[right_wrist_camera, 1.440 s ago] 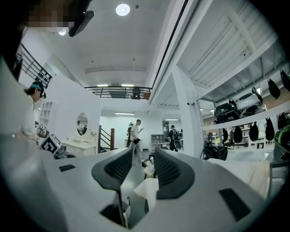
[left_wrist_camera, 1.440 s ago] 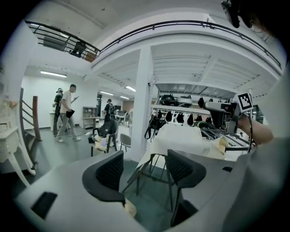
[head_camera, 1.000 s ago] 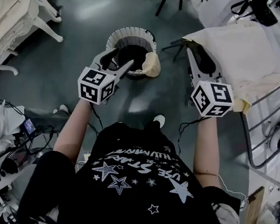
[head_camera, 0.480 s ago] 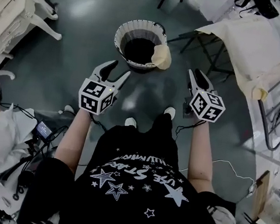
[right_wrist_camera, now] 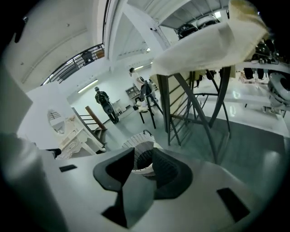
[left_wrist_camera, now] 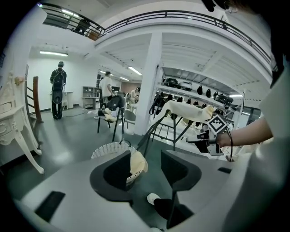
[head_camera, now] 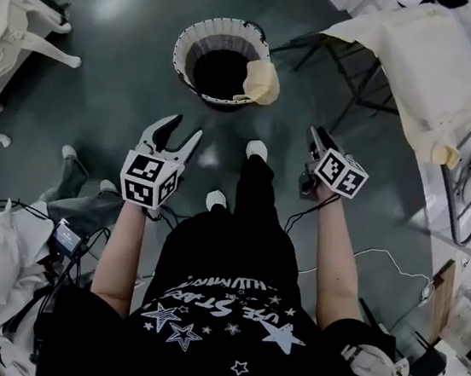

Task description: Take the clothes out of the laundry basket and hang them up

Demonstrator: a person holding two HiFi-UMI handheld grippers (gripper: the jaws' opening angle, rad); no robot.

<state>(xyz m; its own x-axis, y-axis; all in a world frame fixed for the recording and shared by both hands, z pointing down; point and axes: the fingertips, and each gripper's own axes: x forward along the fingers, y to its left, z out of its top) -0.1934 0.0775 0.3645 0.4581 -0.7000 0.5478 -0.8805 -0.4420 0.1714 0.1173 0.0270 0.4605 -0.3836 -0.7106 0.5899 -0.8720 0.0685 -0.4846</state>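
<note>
The fetching step is judged in hand: a cream garment (head_camera: pixel 261 80) is draped over the right rim of the far laundry basket (head_camera: pixel 185 47). The left gripper (head_camera: pixel 183 129) and right gripper (head_camera: pixel 315 136) are empty, their jaws closing on nothing. A reach to the garment is needed next

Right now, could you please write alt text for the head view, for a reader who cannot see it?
Seen from above, a person holds the left gripper and right gripper, both jaws closing on nothing, short of a white laundry basket on the floor. A cream garment hangs over its rim, and a cream cloth drapes a rack at right.
</note>
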